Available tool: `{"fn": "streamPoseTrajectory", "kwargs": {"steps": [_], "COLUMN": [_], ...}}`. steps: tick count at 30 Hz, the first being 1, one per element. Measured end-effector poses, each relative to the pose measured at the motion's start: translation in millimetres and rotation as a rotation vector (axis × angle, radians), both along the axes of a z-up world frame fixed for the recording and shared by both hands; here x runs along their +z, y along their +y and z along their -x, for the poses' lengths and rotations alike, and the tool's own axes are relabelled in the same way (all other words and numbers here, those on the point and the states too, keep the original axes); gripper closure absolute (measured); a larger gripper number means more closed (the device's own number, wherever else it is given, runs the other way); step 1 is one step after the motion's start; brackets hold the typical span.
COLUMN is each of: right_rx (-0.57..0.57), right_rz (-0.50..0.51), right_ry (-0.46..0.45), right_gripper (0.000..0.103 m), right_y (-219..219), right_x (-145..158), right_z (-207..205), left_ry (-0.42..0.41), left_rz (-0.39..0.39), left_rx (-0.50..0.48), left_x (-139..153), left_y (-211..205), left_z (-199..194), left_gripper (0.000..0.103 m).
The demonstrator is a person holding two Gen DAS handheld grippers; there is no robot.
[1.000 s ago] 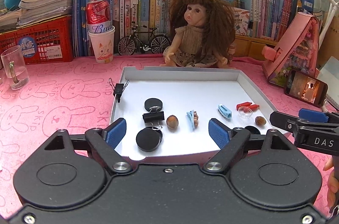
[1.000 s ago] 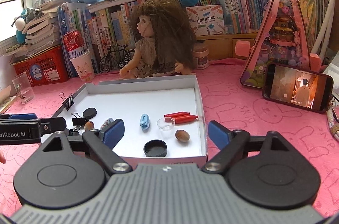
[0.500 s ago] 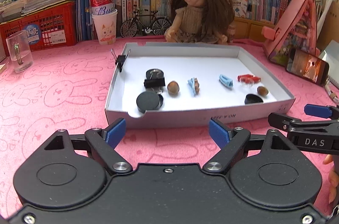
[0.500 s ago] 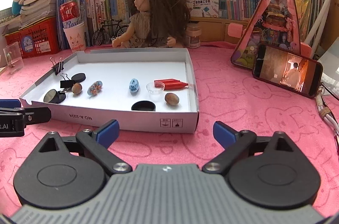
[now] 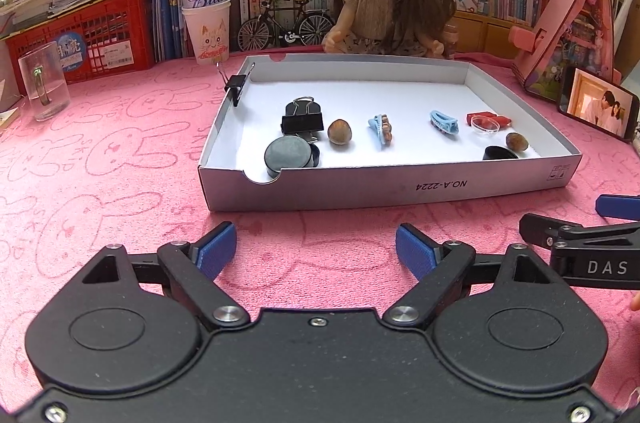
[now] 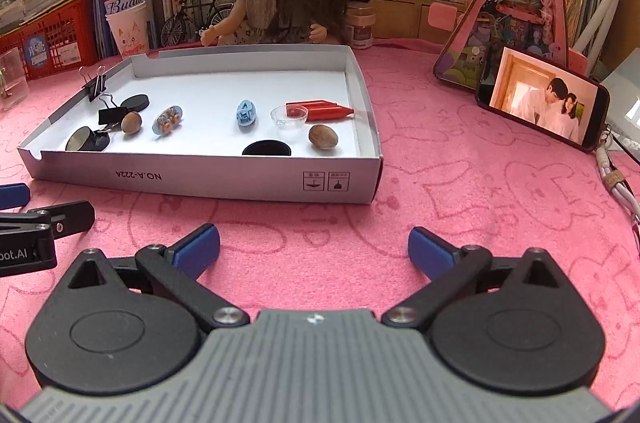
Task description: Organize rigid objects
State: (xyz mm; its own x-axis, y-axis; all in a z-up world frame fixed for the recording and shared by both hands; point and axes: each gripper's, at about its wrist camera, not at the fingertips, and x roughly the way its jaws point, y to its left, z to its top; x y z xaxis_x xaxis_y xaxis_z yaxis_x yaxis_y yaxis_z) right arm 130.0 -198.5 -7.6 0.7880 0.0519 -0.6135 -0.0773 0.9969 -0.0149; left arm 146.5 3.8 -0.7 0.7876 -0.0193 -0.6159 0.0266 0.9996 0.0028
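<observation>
Tray (image 5: 420,189) of white card sits on the pink cloth (image 5: 100,163) ahead of me, and it looks farther off than a second ago: then my claws hung over its near edge, now both are low over bare cloth in front of its near wall. My left claw (image 5: 316,251) stands wide with nothing between its pads. My right claw (image 6: 314,247) has just been opening and now gapes at its widest, also empty. Inside the tray the pieces lie in a loose row, none touched by me: black disc (image 5: 290,155) at the near left corner, binder clip (image 5: 302,121) just behind it, a nut (image 5: 340,132) beside that, two blue hair clips (image 5: 380,129) mid-tray, red pieces (image 5: 488,117), a clear cap and a second nut (image 5: 517,141) at the right. I judge I've drawn back with empty claws, so either the sorting is finished or I'm between picks
</observation>
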Motion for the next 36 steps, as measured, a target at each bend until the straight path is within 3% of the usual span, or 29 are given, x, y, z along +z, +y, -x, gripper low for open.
{"fn": "streamPoseTrajectory", "kwargs": {"steps": [18, 36], "right_rx": [0.001, 0.007], "right_rz": [0.000, -0.003], "right_ry": [0.001, 0.025], "right_gripper": [0.000, 0.000], "right_y": [-0.6, 3.4], "right_x": [0.1, 2.5], "right_z": [0.7, -15.3], "left_ry": [0.015, 0.034], "left_rz": [-0.001, -0.001], "left_rx": [0.005, 0.043], "left_x": [-3.5, -2.5], "left_y": [-0.6, 1.2], "left_z": [-0.8, -20.4], "left_gripper": [0.001, 0.000]}}
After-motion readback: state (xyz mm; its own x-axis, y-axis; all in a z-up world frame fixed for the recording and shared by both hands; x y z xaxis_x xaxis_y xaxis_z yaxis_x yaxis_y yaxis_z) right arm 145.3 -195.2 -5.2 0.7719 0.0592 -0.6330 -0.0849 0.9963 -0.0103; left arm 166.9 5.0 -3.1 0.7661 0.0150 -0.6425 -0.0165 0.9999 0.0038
